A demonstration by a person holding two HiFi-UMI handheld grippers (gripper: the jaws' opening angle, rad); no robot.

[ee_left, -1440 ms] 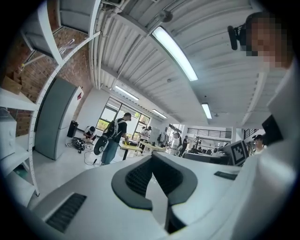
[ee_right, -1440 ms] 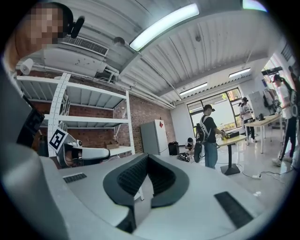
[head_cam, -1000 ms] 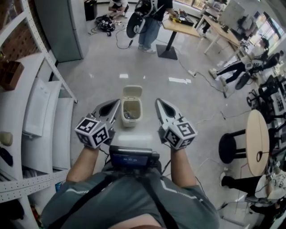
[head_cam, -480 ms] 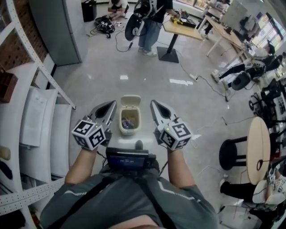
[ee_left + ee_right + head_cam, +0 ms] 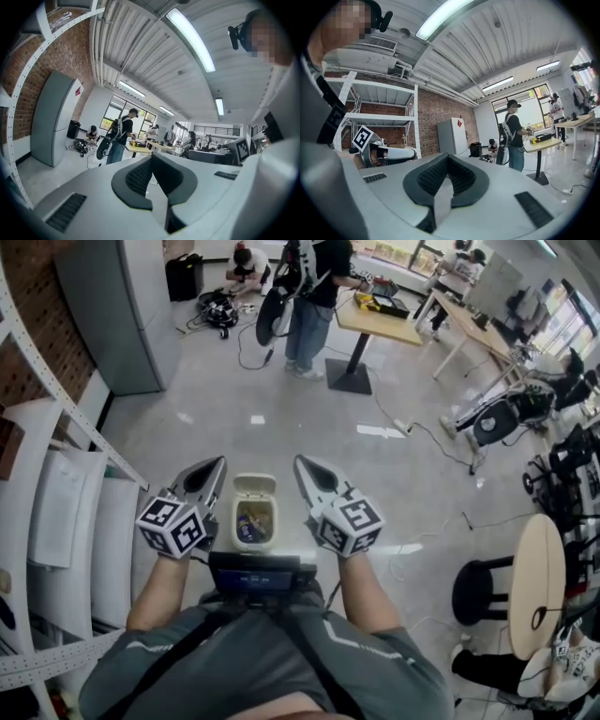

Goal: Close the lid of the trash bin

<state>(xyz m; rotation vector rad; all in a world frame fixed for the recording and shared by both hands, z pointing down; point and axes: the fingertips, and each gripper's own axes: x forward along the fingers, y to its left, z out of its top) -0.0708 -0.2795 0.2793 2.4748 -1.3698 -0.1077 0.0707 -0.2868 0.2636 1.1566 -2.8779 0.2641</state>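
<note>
Seen from my remote station, the cream trash bin (image 5: 255,545) stands on the pale floor (image 5: 206,418) at lower centre of the head view, its lid (image 5: 255,487) tipped back on the far side and dark scraps showing inside. The left gripper (image 5: 217,463) hangs just left of the bin and the right gripper (image 5: 302,463) just right of it; both point forward over the floor, and neither touches the bin or the lid. In the left gripper view the jaws are pressed together at their tips with nothing between them, aimed across the room rather than at the bin. The right gripper view shows the same: tips meeting and nothing held. At the left edge of that view is the left gripper's marker cube (image 5: 362,138). White shelving (image 5: 66,502) runs down the left side of the head view, and a grey cabinet (image 5: 117,306) stands against the brick wall at upper left. At top centre a standing person (image 5: 314,292) with a backpack is at a wooden table (image 5: 384,317), and another person (image 5: 246,261) crouches beside tangled cables. A round table (image 5: 536,568) and a black stool (image 5: 478,589) are at lower right.
</note>
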